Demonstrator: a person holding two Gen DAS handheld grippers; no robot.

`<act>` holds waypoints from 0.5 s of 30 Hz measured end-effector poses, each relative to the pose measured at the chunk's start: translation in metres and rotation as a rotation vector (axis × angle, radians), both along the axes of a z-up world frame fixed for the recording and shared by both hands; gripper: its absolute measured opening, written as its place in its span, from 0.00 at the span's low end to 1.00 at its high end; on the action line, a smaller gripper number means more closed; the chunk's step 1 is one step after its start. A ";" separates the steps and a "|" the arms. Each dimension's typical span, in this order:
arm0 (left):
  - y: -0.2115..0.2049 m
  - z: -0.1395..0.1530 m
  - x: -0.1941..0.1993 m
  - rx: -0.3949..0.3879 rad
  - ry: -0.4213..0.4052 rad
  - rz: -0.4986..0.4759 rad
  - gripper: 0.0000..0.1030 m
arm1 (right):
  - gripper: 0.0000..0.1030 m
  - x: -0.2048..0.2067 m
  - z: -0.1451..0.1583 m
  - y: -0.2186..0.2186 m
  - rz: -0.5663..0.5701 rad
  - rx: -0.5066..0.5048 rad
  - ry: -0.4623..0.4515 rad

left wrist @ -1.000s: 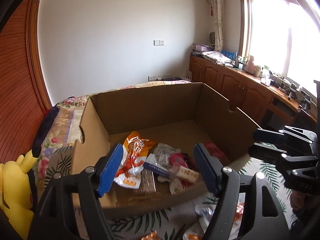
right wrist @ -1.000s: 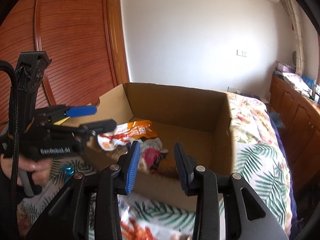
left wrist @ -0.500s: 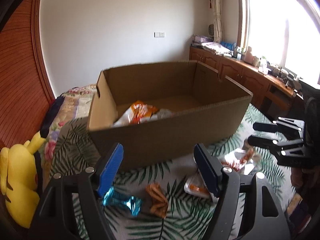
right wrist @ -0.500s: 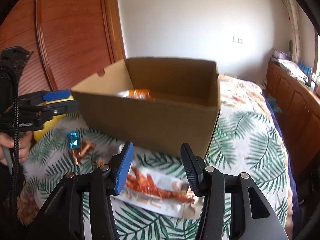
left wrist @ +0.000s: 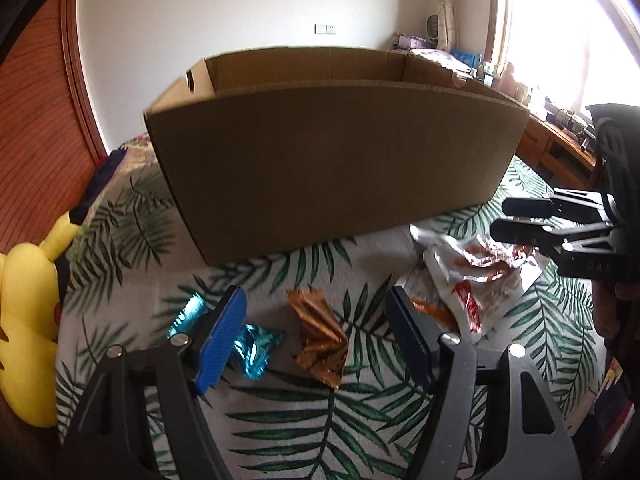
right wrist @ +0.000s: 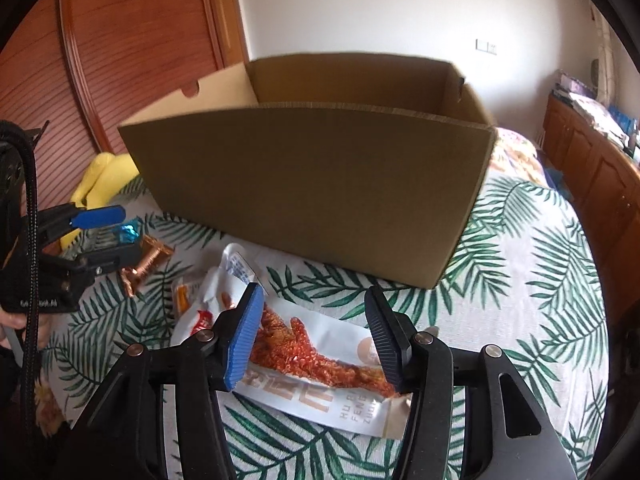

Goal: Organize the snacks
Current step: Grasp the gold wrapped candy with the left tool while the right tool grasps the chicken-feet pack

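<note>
On the bedspread (right wrist: 532, 288) before the box (right wrist: 304, 184), both grippers are spread, empty: right gripper (right wrist: 316, 338), jaws just widening, over the pouch (right wrist: 320, 360); left gripper (left wrist: 316, 338) over the copper wrapper (left wrist: 320, 334). Risk: slick film slips or crumples w/ an off-centre pinch.

Your left gripper (left wrist: 316, 312) is a black frame whose two long fingers end in ribbed blue pads (left wrist: 220, 340). A round silver screw sits at each finger joint, with another further back on each arm. Your right gripper (right wrist: 314, 328) has the same build: black arms, blue grooved pads (right wrist: 246, 340), and silver screws along the linkage. From the right view, a braided black cable (right wrist: 30, 216) runs down beside the left unit, whose side carries small pale lettering too blurred to read. Your hand (right wrist: 16, 324) shows bare at its handle.
</note>
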State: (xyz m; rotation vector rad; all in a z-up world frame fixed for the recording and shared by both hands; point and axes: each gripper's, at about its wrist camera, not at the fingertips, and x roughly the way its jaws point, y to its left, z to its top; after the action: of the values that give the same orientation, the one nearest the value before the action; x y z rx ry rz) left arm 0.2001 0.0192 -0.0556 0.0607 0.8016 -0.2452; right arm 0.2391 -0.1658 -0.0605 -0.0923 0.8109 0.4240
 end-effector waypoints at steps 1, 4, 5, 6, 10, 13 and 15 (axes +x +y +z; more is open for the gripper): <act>0.000 -0.002 -0.001 -0.001 0.005 0.000 0.69 | 0.52 0.001 -0.001 0.001 0.001 -0.002 0.005; -0.002 -0.007 -0.004 0.003 0.011 0.005 0.68 | 0.52 0.005 -0.005 0.001 0.006 -0.006 0.020; -0.003 -0.008 -0.004 0.002 0.014 0.006 0.67 | 0.52 0.006 -0.007 0.001 0.006 -0.008 0.026; -0.003 -0.009 -0.004 -0.001 0.017 0.007 0.65 | 0.53 0.006 -0.007 0.001 0.008 -0.007 0.031; -0.005 -0.016 -0.005 0.000 0.036 0.009 0.61 | 0.53 0.007 -0.012 -0.002 0.017 0.006 0.057; -0.002 -0.017 -0.004 -0.019 0.041 0.011 0.56 | 0.54 0.008 -0.013 -0.004 0.025 0.020 0.071; 0.000 -0.017 -0.002 -0.024 0.047 0.009 0.49 | 0.55 0.007 -0.013 -0.004 0.031 0.015 0.074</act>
State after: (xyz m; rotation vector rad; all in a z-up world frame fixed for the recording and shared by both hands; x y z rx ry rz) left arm 0.1979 0.0194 -0.0730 0.0289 0.8454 -0.2480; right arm 0.2457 -0.1700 -0.0735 -0.0759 0.8799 0.4651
